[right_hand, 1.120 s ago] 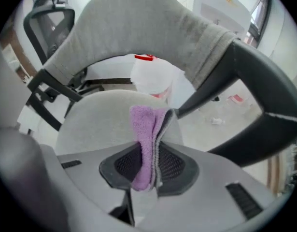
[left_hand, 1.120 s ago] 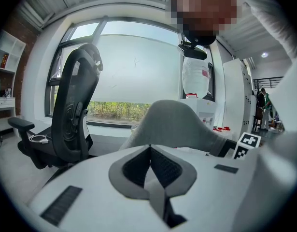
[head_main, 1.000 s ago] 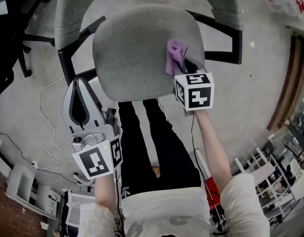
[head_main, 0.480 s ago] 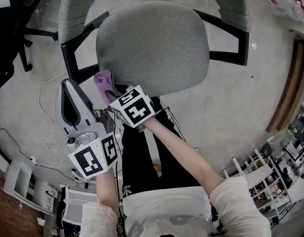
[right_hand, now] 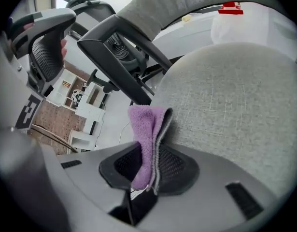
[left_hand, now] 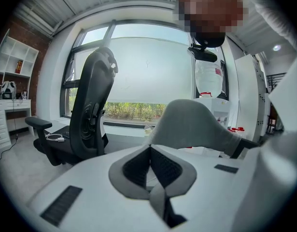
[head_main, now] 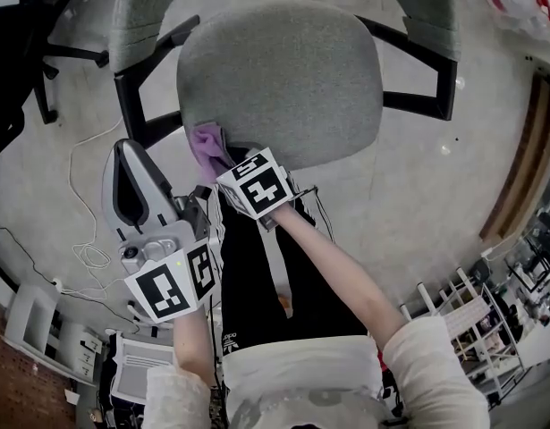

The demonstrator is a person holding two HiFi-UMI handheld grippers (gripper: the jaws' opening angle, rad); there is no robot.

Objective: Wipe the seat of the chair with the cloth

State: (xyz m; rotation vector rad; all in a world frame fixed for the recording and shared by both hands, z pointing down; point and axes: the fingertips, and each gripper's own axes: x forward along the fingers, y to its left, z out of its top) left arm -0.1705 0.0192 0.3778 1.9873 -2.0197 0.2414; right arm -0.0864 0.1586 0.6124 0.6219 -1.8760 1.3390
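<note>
Gripping a folded purple terry cloth (head_main: 204,141), the right gripper (head_main: 216,159) holds it at the grey fabric chair seat's (head_main: 283,70) seven-o'clock edge. Wiping seems under way, probably unfinished. The left gripper (head_main: 131,181) hangs at eight o'clock, jaws together and empty.

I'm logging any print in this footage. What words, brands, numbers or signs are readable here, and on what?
No text reads clearly.
Marker cube on the left tool: black-and-white pattern, no letters.
Marker cube on the right tool: the same.
White logo on the black trousers: too small to read.
Red label behind the chair, right gripper view: blurred.
</note>
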